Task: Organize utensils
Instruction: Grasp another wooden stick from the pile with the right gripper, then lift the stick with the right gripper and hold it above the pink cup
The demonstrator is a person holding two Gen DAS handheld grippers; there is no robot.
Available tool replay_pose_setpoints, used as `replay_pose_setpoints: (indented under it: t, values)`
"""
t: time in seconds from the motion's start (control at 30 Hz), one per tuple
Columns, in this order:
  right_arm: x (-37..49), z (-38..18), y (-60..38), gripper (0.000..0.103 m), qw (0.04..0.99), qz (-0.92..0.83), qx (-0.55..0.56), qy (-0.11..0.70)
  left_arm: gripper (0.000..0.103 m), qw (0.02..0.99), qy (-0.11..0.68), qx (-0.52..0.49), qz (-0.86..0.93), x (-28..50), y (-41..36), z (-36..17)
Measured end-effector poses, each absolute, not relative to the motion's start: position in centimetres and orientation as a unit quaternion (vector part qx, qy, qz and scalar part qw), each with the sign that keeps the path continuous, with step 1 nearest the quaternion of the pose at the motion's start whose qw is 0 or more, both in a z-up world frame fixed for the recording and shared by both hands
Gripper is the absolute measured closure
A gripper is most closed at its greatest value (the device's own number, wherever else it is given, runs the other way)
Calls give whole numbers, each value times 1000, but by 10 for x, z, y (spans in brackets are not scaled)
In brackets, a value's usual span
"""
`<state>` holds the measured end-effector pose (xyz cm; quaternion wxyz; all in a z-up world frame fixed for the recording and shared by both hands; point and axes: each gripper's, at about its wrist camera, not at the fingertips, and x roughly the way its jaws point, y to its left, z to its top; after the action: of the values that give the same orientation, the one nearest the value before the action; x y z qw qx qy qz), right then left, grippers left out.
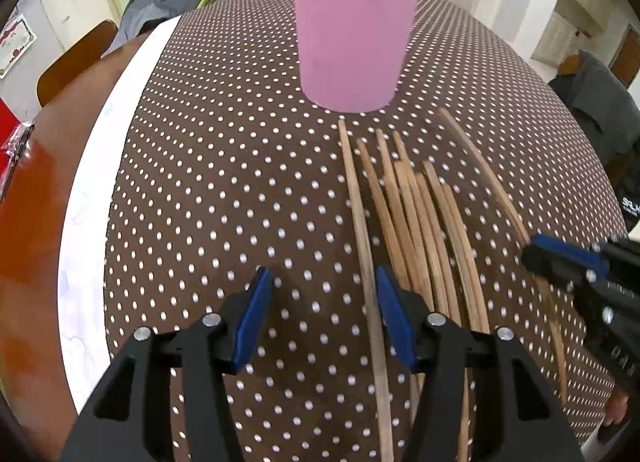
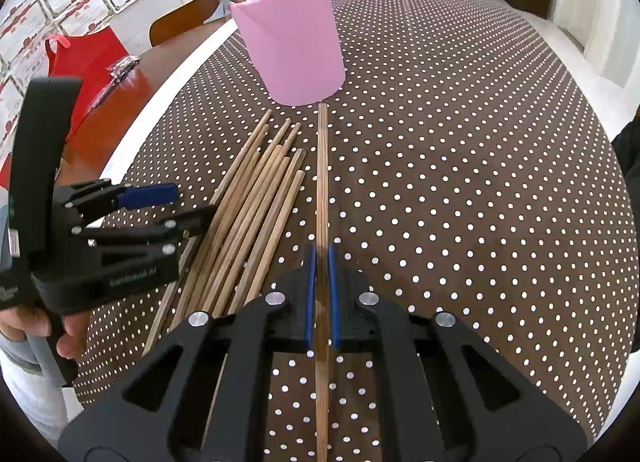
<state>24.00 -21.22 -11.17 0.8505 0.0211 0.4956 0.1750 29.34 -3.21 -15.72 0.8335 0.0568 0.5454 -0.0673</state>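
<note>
Lying flat on the brown dotted cloth of the surface (image 2: 460,142), one long thin wooden chopstick (image 2: 322,182) points at the tall pink paper cup (image 2: 294,42) and nearly touches its bottom. The right tongs (image 2: 322,294) are squeezed tight on this stick near its lower part. It looks light, stiff and smooth, so it could slip or swing; holding closer to the middle would likely keep it steady. A pile of more wooden chopsticks (image 1: 416,222) lies just beside it. The left tongs (image 1: 320,318) are half open over the cloth, holding nothing, with the pile's outermost stick running up between their blue pads. Two sticks already stand in the cup.
</note>
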Motion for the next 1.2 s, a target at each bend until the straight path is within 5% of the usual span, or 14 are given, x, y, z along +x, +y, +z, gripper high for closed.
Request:
replay_pose_setpoints:
  t: [0.23, 0.43, 0.73, 1.2]
  values:
    - [255, -113, -204, 96, 846, 168, 14, 505, 50, 834, 547, 45, -54, 320, -31, -158]
    - [263, -116, -202, 96, 844, 170, 19, 508, 94, 837, 543, 32, -59, 314, -24, -156]
    - [252, -103, -210, 96, 860, 177, 46, 476, 97, 866, 494, -14, -78, 290, -10, -139]
    - [217, -23, -226, 96, 928, 202, 88, 300, 97, 962, 210, -39, -168, 224, -28, -31]
